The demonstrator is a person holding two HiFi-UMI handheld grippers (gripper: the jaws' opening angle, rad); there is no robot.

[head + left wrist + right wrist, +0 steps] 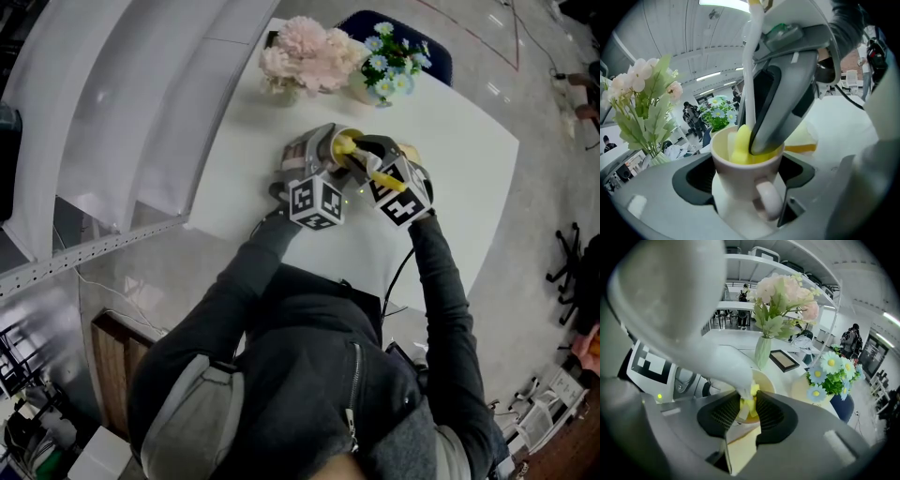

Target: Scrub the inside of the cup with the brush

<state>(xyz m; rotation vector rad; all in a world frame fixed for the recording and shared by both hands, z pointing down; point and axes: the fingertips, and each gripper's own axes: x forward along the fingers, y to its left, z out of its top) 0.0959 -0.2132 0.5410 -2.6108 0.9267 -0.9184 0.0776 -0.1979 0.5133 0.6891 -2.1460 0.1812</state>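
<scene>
Your left gripper (746,180) clamps the cup (723,157) between its fingers, your right gripper (749,411) pinches the brush (740,146), head inside: mid-scrub, I judge; next, sweep the wall.

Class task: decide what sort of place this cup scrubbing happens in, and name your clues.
Probably a lab or open workroom, not a home kitchen: the white table stands on a hard floor beside storage shelves, an office chair sits nearby, and people stand about in the background.

Dark zip jacket (300,347), paler shoulder panels (197,412); marker cubes (316,202) on left gripper (747,185) and right gripper (749,411)
</scene>
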